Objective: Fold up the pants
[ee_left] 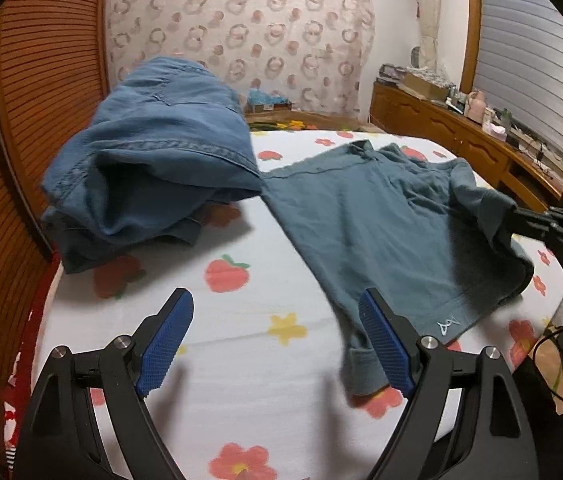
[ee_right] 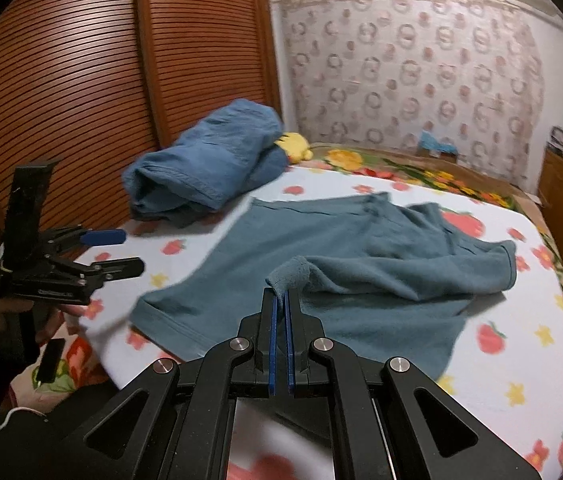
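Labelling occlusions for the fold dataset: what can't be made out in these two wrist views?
- Teal fleece pants: the right gripper is shut on a pinched edge; the fabric between its blue pads is hidden.
- Left wrist view: one pants cuff sits behind a pad of the open left gripper.
- Yellow plush toy: mostly hidden behind the folded blue denim pile.
- Clutter on the wooden sideboard: too small and blurred to identify.
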`<act>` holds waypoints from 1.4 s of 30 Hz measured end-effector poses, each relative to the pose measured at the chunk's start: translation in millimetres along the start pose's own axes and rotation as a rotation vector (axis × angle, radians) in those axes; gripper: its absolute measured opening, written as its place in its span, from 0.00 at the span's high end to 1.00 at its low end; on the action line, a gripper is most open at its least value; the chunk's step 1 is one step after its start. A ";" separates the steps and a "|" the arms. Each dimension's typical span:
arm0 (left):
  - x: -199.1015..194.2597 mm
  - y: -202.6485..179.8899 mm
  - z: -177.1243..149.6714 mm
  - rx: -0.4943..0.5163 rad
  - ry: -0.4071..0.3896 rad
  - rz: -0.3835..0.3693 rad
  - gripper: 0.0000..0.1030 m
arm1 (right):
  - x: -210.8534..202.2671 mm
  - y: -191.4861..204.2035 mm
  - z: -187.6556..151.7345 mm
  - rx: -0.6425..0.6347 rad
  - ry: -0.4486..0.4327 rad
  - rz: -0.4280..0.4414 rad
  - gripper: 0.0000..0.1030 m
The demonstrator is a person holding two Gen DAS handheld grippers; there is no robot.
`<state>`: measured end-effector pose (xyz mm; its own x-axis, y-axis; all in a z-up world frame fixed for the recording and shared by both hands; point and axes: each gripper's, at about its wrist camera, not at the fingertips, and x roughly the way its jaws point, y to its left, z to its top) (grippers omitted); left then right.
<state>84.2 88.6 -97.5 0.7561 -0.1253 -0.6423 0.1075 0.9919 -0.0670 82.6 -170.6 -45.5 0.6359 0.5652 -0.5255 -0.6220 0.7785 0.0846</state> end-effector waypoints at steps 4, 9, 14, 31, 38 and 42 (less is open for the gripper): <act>-1.6 7.6 -0.2 -0.003 0.005 0.027 0.17 | 8.5 4.1 -0.3 -0.020 0.009 0.069 0.97; -2.0 17.5 -2.9 -0.014 0.010 0.060 0.17 | 17.4 6.8 -6.5 -0.044 0.039 0.140 0.97; -1.3 15.5 -5.9 -0.016 0.009 0.033 0.17 | 27.0 -10.4 -16.5 -0.026 0.091 0.154 0.94; 12.8 -43.3 14.6 0.076 -0.009 -0.095 0.26 | -28.8 -84.6 -46.1 0.066 0.051 -0.021 0.77; 28.3 -67.1 19.8 0.104 0.016 -0.146 0.55 | -33.6 -94.3 -48.1 0.100 0.044 -0.106 0.77; 35.7 -74.7 18.9 0.111 0.046 -0.185 0.76 | -33.9 -94.1 -35.8 0.108 0.048 -0.137 0.77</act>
<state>115.4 9.7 -101.0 0.6870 -0.3015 -0.6612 0.3141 0.9437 -0.1040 103.2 -272.8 -66.0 0.6871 0.4405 -0.5778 -0.4769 0.8734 0.0987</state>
